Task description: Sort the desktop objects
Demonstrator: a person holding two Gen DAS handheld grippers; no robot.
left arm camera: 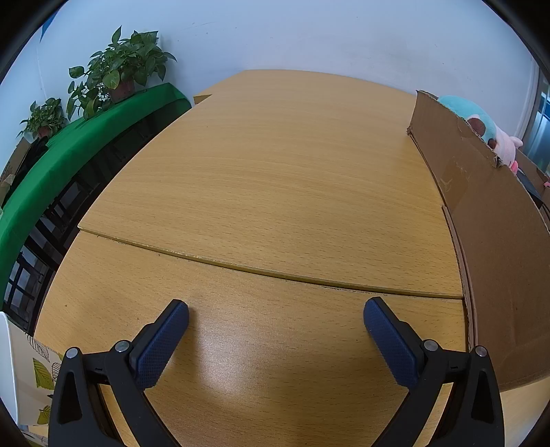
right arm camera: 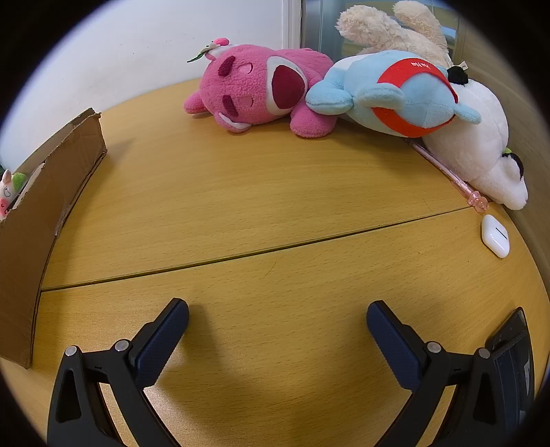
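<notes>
Currently both tongs hang over the wooden counter, each spread wide with nothing between the pads. Left tongs point across bare wood, a seam between two boards running just ahead of the tips; a cardboard box stands on the counter to their right, a teal plush poking above its rim. Potted plants sit on a green-draped ledge off to the left, against the white wall. Right tongs face the pile of toys at the counter's far edge: pink plush bear lying on its side, a blue plush with red band touching it, a white plush under and beside the blue one, a cream plush behind. Pink pen lies along the white plush's edge, white earbud case just beyond the pen's end, near the right rim. Same cardboard box is at the left in the right wrist view, well apart from the toys. A dark object at lower right, cannot tell what.
</notes>
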